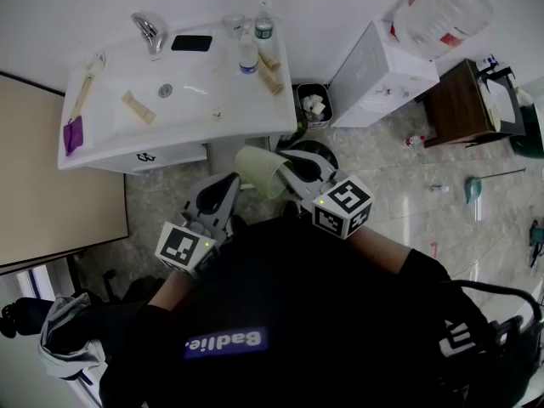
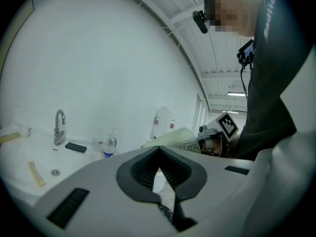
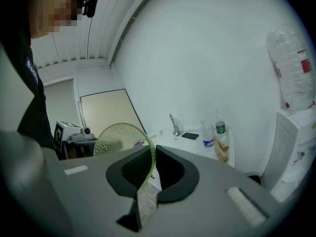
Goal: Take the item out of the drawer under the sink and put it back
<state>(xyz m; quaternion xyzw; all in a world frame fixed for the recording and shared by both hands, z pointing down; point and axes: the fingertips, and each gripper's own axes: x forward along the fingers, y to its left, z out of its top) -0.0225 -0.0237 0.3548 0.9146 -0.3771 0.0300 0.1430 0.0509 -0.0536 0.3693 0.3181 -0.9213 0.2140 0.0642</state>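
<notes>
In the head view, the sink fills the upper left, with a white drawer front just below its edge; as far as I can tell the drawer is pushed in. At frame centre the right gripper holds a pale green cup out in the air in front of the cabinet, well clear of the drawer. The left gripper hangs just beside it, lower left, carrying nothing.

In the left gripper view, the left gripper has its tips together with nothing between them. The cup shows at centre right, lying on its side.

In the right gripper view, the right gripper is clamped on one thin wall of the cup, which rises to centre left. The plastic is translucent, yellow-green and dimpled all over, with a smooth round rim.

The pinch takes only a single wall near the rim, so the light cup could pivot or slip if swung fast, and hard pressure could buckle it. If the drawer is indeed shut, pushing the cup in before the free gripper pulls it open would knock the cup against the front.
</notes>
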